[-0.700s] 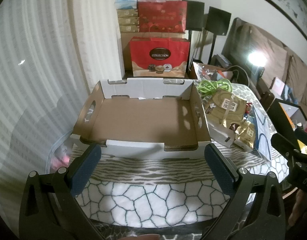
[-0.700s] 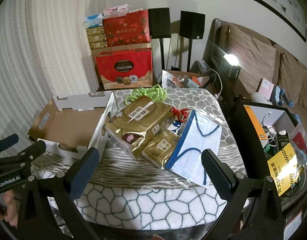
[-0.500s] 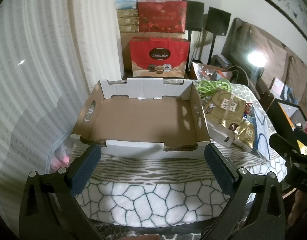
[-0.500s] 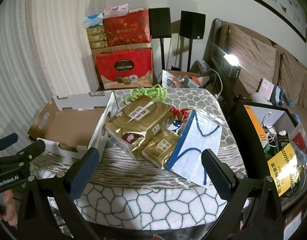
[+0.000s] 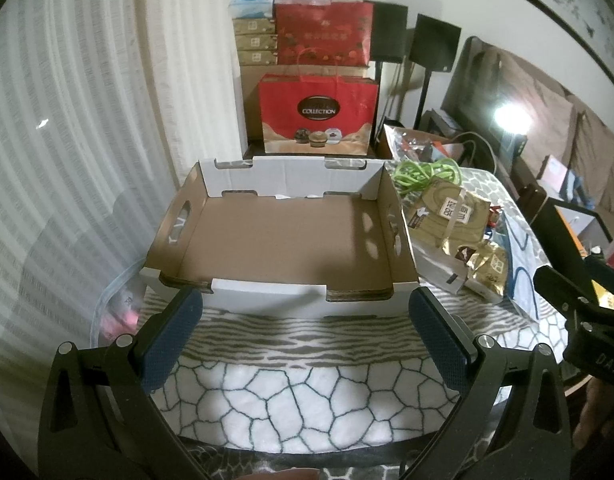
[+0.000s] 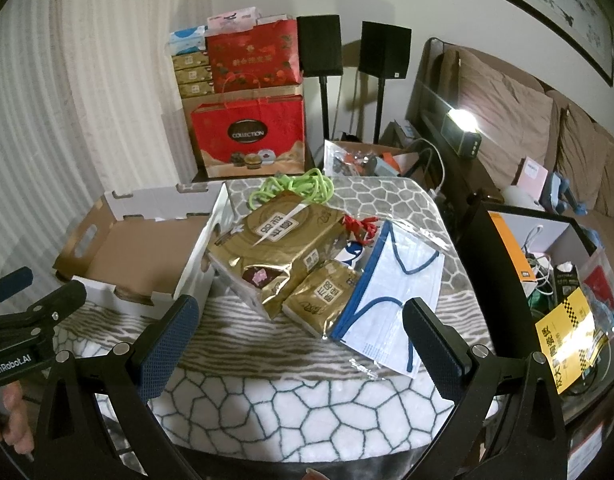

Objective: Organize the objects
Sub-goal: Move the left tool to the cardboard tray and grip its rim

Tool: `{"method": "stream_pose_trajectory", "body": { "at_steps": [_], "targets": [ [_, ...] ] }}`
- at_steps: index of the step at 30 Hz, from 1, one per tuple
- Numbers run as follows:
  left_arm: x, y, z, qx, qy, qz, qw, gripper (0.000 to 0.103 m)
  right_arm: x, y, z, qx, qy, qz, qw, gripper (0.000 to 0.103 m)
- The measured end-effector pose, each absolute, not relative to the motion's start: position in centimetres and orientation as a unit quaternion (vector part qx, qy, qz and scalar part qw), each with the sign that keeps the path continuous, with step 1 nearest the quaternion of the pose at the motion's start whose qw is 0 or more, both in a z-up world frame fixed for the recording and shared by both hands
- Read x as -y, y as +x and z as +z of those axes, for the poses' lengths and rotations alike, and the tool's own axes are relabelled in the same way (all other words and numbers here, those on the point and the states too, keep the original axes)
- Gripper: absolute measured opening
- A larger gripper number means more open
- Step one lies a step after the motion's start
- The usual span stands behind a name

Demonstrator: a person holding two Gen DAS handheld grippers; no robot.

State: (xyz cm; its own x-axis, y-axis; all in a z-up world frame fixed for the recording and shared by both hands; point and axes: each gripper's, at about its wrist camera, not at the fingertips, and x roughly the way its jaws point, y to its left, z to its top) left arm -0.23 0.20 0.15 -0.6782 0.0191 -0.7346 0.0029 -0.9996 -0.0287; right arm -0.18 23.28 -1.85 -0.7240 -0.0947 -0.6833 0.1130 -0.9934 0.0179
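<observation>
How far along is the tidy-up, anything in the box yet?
Done: nothing. The cardboard box is empty.
In hand: nothing. The left hand-held gripper and right hand-held gripper are both open above the table.
Left: everything beside the box: large gold packet, small gold packet, bagged face mask, green cord and a small red item.

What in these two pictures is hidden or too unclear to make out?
- Small red item, right wrist view: mostly covered by the large gold packet and the bagged face masks; what it is stays unclear.
- Clear bag, left wrist view: half hidden behind the cardboard tray and the table edge; contents blurred.
- Large gold packet's side facing the tray, both views: hidden by the tray wall.
- Print on the small gold packet: too small to read.
</observation>
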Motion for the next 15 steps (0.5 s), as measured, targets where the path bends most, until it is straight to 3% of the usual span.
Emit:
{"method": "stream_pose_trajectory", "body": {
  "at_steps": [15],
  "targets": [
    [-0.38, -0.26, -0.27, 0.014, -0.402, 0.916, 0.002, 0.103, -22.67, -0.37, -1.52, -0.015, 0.368, -0.928, 0.057, 0.103]
  ]
}}
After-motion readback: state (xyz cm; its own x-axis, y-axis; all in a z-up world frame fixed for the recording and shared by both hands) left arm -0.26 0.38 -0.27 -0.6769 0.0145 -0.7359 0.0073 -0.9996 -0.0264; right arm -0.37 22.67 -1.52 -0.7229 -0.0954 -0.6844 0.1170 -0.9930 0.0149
